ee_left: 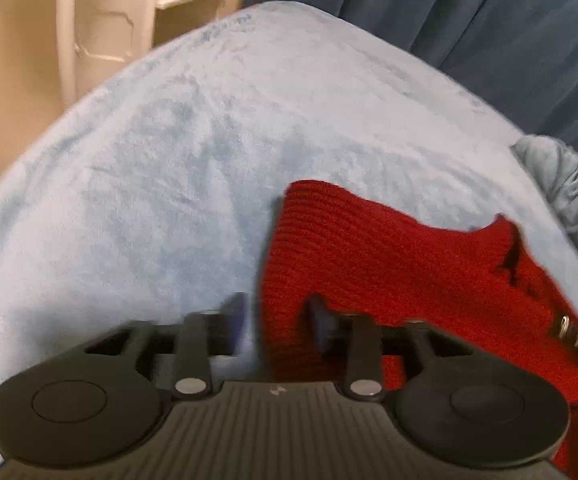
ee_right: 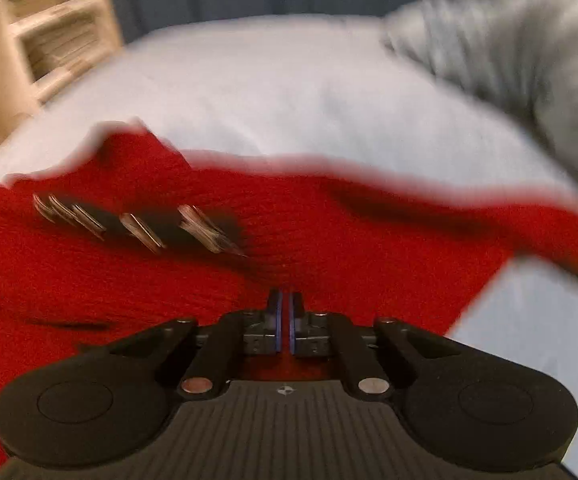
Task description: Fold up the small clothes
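Note:
A red knit garment (ee_left: pixel 389 264) with metal rings and black lacing lies on a pale blue fleece blanket (ee_left: pixel 189 152). In the left wrist view my left gripper (ee_left: pixel 279 320) is open, its jaws astride the garment's left edge. In the right wrist view the red garment (ee_right: pixel 329 232) fills the lower frame, blurred. My right gripper (ee_right: pixel 285 308) is shut on a fold of the red fabric. A row of metal rings (ee_right: pixel 137 224) shows to its left.
A grey-blue bundle of cloth (ee_right: pixel 521 48) lies at the blanket's (ee_right: pixel 269 92) far right, also in the left wrist view (ee_left: pixel 569 196). Dark blue curtains (ee_left: pixel 449 8) hang behind. Cream shelves (ee_right: pixel 49 32) stand at the left.

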`<action>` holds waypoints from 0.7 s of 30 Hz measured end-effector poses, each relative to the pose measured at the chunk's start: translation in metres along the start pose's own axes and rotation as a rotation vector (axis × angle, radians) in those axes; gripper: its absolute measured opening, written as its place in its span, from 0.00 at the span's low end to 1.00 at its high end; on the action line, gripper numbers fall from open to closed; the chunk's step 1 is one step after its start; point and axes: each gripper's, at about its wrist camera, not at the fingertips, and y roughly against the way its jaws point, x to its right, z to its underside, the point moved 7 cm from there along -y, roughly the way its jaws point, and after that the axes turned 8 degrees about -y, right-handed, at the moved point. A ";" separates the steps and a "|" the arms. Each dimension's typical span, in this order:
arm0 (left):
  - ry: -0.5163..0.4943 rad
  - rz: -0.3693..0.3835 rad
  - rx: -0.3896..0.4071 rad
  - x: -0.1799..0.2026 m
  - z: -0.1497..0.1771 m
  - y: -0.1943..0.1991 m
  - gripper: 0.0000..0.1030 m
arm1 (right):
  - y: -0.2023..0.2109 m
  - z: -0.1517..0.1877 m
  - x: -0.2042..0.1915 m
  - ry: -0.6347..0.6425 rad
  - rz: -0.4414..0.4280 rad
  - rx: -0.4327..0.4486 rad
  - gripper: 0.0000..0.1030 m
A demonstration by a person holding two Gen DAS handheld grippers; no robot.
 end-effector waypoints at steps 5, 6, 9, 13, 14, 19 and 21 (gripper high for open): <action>-0.025 -0.013 0.001 -0.001 -0.003 0.011 0.92 | 0.041 -0.012 0.037 -0.196 -0.072 0.072 0.38; -0.027 0.004 -0.005 0.001 -0.003 0.011 0.92 | 0.051 -0.014 0.046 -0.191 -0.058 0.088 0.41; -0.051 0.039 -0.008 0.018 -0.003 0.017 0.94 | 0.072 -0.015 0.065 -0.130 0.008 0.131 0.48; -0.092 0.008 0.011 0.032 0.003 0.026 0.97 | 0.083 -0.015 0.119 -0.152 0.299 0.200 0.64; -0.095 0.006 0.012 0.032 0.005 0.029 0.97 | 0.078 -0.013 0.133 -0.091 0.407 0.195 0.67; -0.139 0.010 0.018 0.024 0.019 0.054 0.97 | 0.040 -0.006 0.177 0.256 0.644 0.064 0.70; -0.130 0.004 0.004 0.018 0.026 0.059 0.97 | 0.026 -0.013 0.178 0.370 0.666 0.076 0.78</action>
